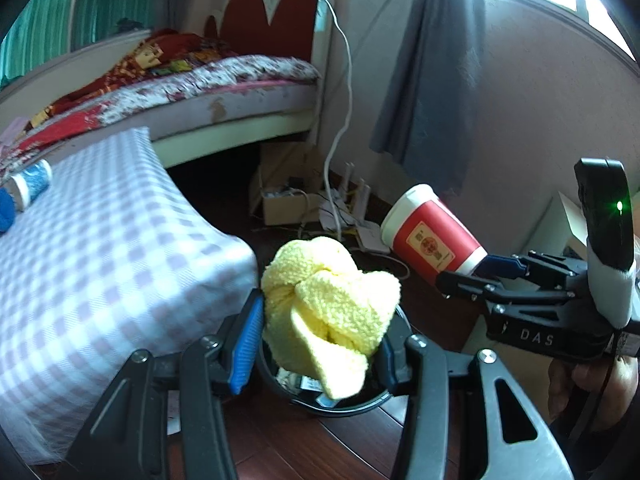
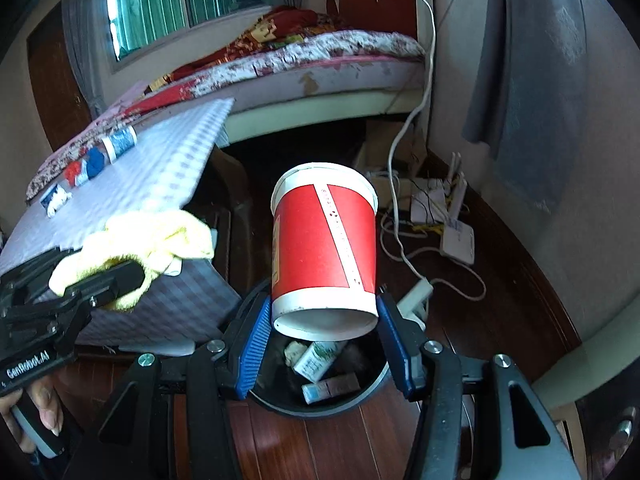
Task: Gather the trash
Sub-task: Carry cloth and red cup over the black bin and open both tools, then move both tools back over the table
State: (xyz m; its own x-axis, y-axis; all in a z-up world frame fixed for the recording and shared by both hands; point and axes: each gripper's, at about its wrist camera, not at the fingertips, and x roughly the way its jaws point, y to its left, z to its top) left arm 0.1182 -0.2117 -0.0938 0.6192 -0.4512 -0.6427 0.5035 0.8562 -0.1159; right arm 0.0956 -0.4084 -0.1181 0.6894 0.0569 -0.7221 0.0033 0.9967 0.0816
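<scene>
My left gripper point(image 1: 318, 332) is shut on a knotted yellow cloth point(image 1: 332, 312), held just above a black round trash bin point(image 1: 344, 402) on the wooden floor. My right gripper point(image 2: 322, 320) is shut on a red and white paper cup point(image 2: 324, 240), gripped near its base and tilted over the same bin point(image 2: 360, 392). Small boxes and a wad of paper lie inside the bin. In the left wrist view the cup point(image 1: 432, 236) and the right gripper point(image 1: 472, 276) come in from the right. In the right wrist view the yellow cloth point(image 2: 148, 240) and left gripper point(image 2: 96, 284) sit at the left.
A table with a lilac checked cloth point(image 1: 100, 248) stands left of the bin, with a blue patterned cup point(image 1: 34, 182) and small items on it. A bed point(image 1: 224, 84) lies behind. Cables, a router and a cardboard box point(image 1: 280, 204) litter the floor by the wall.
</scene>
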